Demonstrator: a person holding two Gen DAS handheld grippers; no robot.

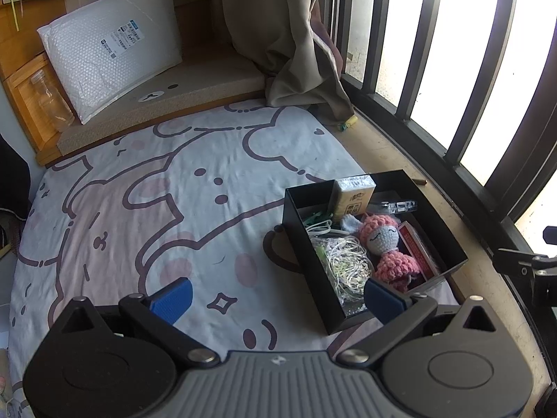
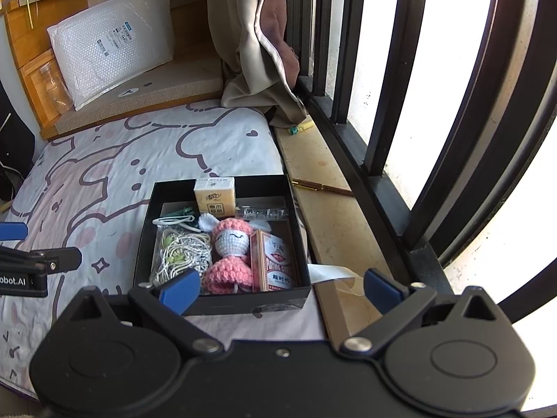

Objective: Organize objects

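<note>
both hand-held grippers, left (image 1: pixel 278 299) and right (image 2: pixel 282 289), gape empty over the black box (image 2: pixel 222 303) (card pack (image 2: pixel 275 261) lettering too blurry).

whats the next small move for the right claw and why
Probably ease the right claw forward along the sill toward the pen. Both claws are open and hold nothing, the black box already holds the doll, cards and tissues, while the pen lies loose on the sill beside it.

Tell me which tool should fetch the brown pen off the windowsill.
Right. The right tool hangs open by the sill, with the slim brown pen just ahead; the left tool is over the bed, beyond the black box.
</note>
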